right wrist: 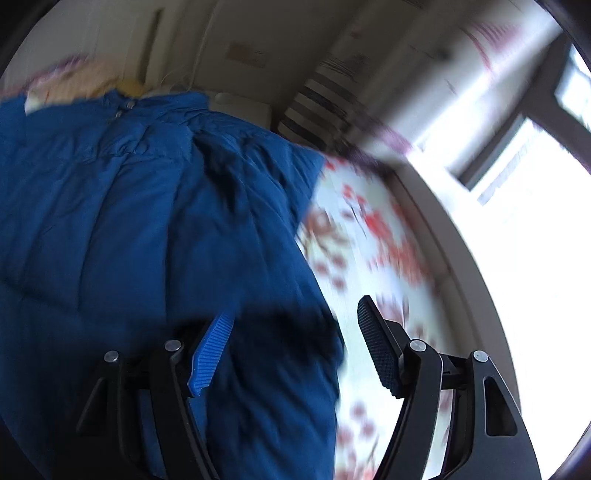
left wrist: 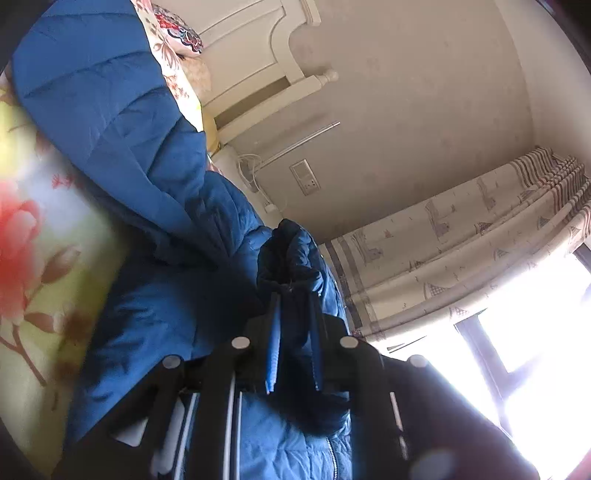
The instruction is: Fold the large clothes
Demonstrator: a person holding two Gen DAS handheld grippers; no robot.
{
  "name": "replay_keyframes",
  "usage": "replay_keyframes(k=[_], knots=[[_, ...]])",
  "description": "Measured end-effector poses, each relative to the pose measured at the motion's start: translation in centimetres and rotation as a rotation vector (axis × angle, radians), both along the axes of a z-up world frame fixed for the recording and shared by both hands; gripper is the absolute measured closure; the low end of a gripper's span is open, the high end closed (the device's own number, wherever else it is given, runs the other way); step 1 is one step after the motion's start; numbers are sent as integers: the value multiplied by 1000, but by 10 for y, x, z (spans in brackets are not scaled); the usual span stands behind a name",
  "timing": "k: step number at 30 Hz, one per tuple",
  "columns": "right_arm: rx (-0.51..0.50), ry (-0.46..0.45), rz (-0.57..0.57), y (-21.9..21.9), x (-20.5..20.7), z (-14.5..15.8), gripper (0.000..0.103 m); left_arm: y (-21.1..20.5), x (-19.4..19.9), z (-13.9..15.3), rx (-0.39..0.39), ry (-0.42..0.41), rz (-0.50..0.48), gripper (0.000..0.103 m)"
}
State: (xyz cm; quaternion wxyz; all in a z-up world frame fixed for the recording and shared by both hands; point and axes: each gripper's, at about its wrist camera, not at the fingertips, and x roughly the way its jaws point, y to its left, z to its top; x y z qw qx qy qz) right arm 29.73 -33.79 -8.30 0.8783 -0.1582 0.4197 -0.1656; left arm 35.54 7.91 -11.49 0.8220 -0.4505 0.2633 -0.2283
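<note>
A large blue quilted jacket (left wrist: 122, 122) lies spread on a floral bedsheet (left wrist: 40, 258). In the left wrist view my left gripper (left wrist: 294, 300) is shut on a bunched dark fold of the jacket's edge, which sticks up past the blue pads (left wrist: 274, 343); a zipper (left wrist: 332, 454) runs just below. In the right wrist view the jacket (right wrist: 129, 221) fills the left half, blurred. My right gripper (right wrist: 295, 310) stands open over the jacket's right edge, its pads apart and pressing on nothing. The sheet (right wrist: 373, 236) shows beyond that edge.
A cream headboard (left wrist: 266, 62) and a patterned pillow (left wrist: 177, 33) lie at the far end of the bed. A wall socket (left wrist: 304, 177) with a cable, a printed curtain (left wrist: 461, 229) and a bright window (left wrist: 535, 332) stand beside the bed.
</note>
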Motion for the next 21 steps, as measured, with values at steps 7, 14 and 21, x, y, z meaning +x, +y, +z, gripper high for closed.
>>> replay_keyframes(k=[7,14,21], knots=[[123,-150,-11,-23,7,3,77,-10,1,5,75,10,-15,89],[393,-169,-113,-64,-1,3,78,-27,9,3,225,93,-15,89],[788,-190,-166,-115,-13,-16,73,11,-19,19,288,67,320,89]])
